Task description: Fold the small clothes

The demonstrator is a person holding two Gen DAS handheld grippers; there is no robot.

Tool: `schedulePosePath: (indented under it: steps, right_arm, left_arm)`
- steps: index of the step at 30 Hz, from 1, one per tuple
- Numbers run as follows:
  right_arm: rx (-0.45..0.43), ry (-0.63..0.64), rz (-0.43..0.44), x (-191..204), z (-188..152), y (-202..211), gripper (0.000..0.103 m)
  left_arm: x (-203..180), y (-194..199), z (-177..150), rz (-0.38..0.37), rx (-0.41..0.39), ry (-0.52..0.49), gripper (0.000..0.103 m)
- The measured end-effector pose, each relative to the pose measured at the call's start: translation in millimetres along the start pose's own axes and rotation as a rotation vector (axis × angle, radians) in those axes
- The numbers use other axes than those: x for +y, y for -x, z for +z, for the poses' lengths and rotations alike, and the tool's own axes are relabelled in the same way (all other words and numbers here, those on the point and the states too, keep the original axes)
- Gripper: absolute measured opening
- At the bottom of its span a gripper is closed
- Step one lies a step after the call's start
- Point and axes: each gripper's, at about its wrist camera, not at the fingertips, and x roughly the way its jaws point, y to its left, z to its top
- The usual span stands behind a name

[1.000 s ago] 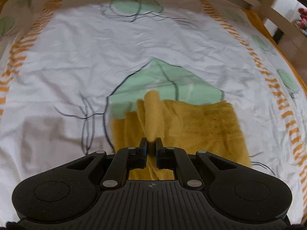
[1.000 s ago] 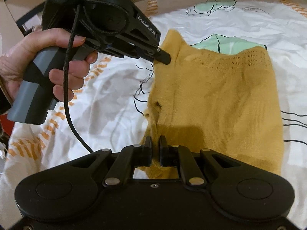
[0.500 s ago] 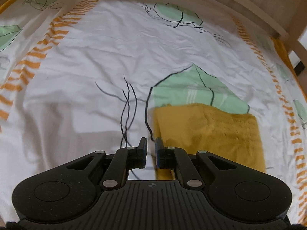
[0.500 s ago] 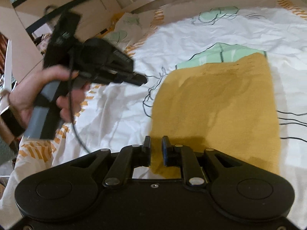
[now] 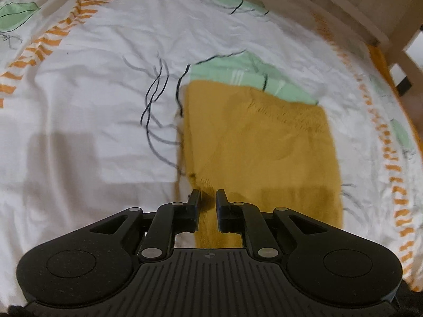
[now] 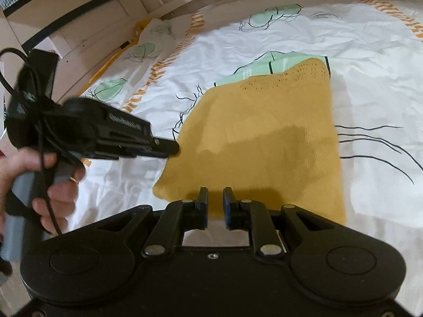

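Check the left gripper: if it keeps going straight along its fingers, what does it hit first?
Most likely the mustard knit garment. The left gripper points down at its near-left edge, fingers opening with nothing pinched between them. Depth is unclear, so it could graze the white bedsheet beside that edge instead.

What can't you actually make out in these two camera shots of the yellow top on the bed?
- Near edge of the yellow top: right wrist view, covered by the right gripper.
- Its near left corner: left wrist view, behind the left gripper, whose jaws are opening.
- Left gripper's fingertips: right wrist view, blurred; contact with the cloth unclear.
- What lies folded under the top: hidden in both.
- Bedsheet print: smeared by motion, left wrist view.
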Motion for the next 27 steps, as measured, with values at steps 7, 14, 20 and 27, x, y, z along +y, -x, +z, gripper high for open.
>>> schedulePosePath:
  steps: [7, 14, 20, 27]
  right_arm:
    - [-0.002, 0.032, -0.008, 0.8, 16.8, -10.9, 0.024]
    - [-0.036, 0.083, -0.063, -5.4, 48.5, -26.7, 0.062]
    - [-0.038, 0.132, -0.066, -17.8, 72.6, -47.3, 0.062]
    - [0.006, 0.099, -0.178, -61.7, 88.1, -66.0, 0.053]
  left_arm:
    - [10.0, -25.6, -8.5, -0.031, 0.061, 0.007, 0.02]
    - [18.9, -31.3, -5.7, -0.057, 0.095, 0.053, 0.022]
    - [18.9, -29.5, -1.2, -0.058, 0.096, 0.076, 0.023]
    - [15.0, -25.4, 0.8, -0.063, 0.068, 0.055, 0.023]
